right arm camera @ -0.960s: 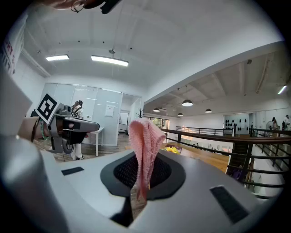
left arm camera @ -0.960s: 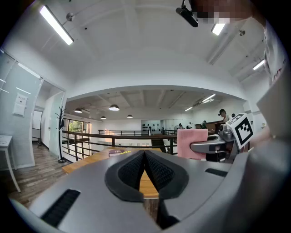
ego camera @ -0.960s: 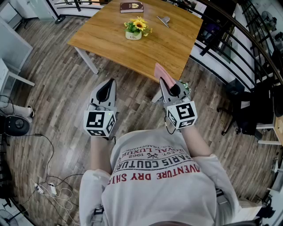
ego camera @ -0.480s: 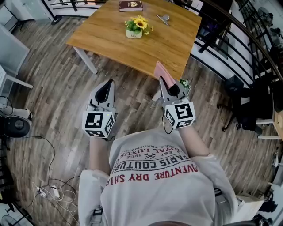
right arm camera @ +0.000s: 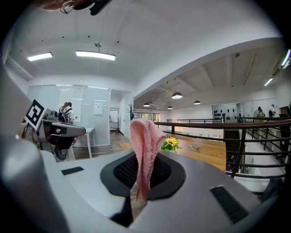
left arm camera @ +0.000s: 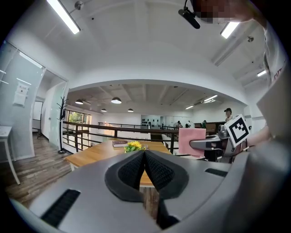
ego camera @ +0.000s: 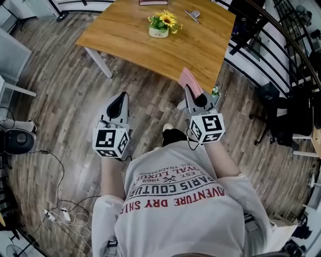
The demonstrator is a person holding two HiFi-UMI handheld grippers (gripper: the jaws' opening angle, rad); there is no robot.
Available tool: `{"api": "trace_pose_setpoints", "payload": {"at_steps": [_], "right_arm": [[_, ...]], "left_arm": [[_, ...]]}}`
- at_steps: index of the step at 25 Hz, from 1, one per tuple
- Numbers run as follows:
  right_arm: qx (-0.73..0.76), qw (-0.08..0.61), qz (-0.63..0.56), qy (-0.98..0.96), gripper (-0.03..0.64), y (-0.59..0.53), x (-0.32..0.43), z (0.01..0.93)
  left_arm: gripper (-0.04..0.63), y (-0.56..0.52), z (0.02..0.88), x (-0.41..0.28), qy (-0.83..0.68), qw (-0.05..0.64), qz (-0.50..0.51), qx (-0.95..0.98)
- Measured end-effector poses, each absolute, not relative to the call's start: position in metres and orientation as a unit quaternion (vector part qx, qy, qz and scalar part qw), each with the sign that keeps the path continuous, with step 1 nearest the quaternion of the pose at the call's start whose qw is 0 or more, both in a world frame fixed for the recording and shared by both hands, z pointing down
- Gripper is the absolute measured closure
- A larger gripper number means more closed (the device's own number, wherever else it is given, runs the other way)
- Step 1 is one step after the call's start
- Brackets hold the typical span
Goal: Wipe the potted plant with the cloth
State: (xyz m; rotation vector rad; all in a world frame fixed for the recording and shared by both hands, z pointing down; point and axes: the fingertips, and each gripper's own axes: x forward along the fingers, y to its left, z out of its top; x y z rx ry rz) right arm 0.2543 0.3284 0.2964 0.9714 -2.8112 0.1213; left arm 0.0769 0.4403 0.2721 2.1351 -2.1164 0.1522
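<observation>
Right gripper [right arm camera: 142,175]: fingers [right arm camera: 125,174] clamped on the pink cloth [right arm camera: 145,139], which stands up out of the pads as a folded flap. Left gripper [left arm camera: 144,154]: fingers [left arm camera: 129,173] pressed together, nothing between them, held level beside the right one. Progress, as I read it: cloth is in hand and that's all. No wiping has started. The potted plant [ego camera: 161,24], yellow flowers in a small white pot, sits on the far part of the table [ego camera: 190,50], well apart from both grippers, and nothing touches it. Left to do: walk up, reach across, wipe. Both grippers are over the wooden floor [ego camera: 70,110], short of the table's near edge; from the head view the cloth tip just overlaps that edge near the corner. Room: the top between near edge and pot is bare, so the reach looks clear. A small metal clip [ego camera: 192,14] lies just right of the pot, the only thing a sweep could catch. A black railing [ego camera: 273,60] runs close along the table's right side, so little room there. The left side is open floor, apart from the table leg [ego camera: 99,63]. Cables [ego camera: 55,213] lie on the floor behind the person, to the left.
</observation>
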Motion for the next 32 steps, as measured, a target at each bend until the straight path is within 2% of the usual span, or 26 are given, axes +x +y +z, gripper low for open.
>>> {"api": "trace_pose_setpoints", "payload": {"at_steps": [8, 18, 23, 32], "right_arm": [[0.328, 0.082, 0.048, -0.94, 0.58, 0.246, 0.216, 0.311], [0.351, 0.099, 0.062, -0.929, 0.58, 0.079, 0.146, 0.339], [0.367, 0.117, 0.079, -0.92, 0.58, 0.03, 0.136, 0.346], [0.432, 0.16, 0.1, -0.882, 0.58, -0.03, 0.152, 0.383]], "left_arm": [[0.58, 0.373, 0.286, 0.035, -0.708, 0.076, 0.063, 0.699], [0.58, 0.196, 0.299, -0.048, -0.686, 0.079, 0.068, 0.72], [0.58, 0.135, 0.303, -0.062, -0.67, 0.093, 0.067, 0.733], [0.58, 0.053, 0.35, -0.045, -0.597, 0.144, 0.092, 0.784]]}}
